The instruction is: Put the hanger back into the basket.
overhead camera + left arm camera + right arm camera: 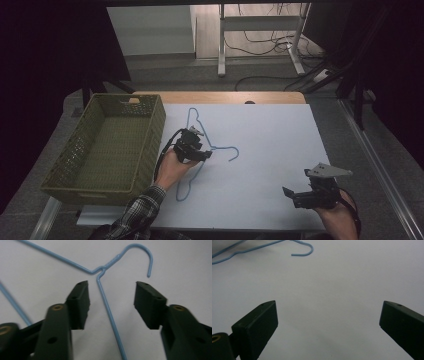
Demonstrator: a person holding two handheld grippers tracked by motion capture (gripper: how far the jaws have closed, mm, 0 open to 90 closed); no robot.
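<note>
On the pale surface [260, 145], a thin blue wire hanger [196, 121] lies flat, its hook curling toward 3 o'clock. At 9 o'clock from it stands a green woven basket [150, 145], rectangular and open-topped, just beside the hanger's far end. The left gripper [111, 298] hovers released over the hanger, one straight wire arm running between its ribbed black jaws near the twisted neck. Down at 5 o'clock, well apart, the right gripper [328, 315] gapes wide above bare surface. No readable writing shows
</note>
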